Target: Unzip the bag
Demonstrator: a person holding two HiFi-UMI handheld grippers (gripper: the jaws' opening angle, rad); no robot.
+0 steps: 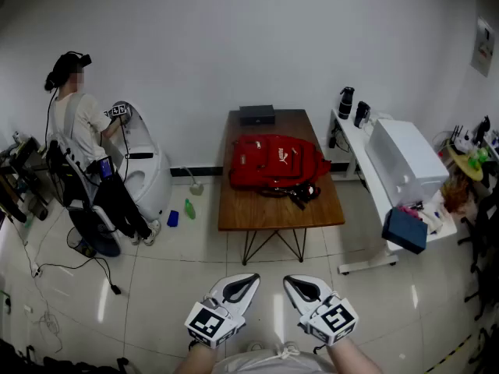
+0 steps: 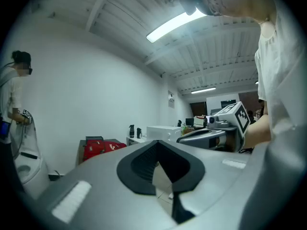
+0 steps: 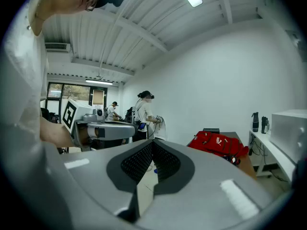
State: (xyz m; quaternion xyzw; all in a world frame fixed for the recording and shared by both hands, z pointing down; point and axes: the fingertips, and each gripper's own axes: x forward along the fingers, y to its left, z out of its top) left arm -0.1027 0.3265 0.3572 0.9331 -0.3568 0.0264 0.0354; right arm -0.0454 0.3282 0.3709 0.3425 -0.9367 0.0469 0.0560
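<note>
Red bag (image 1: 274,162) lies on the wooden table (image 1: 269,213) — well apart from the left gripper (image 1: 251,279) and right gripper (image 1: 290,281), each with jaws pressed together, pinching nothing.

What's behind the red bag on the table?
A dark flat box sits behind the red bag, at the wooden table's far end by the white wall. Anything under the bag is hidden.
</note>
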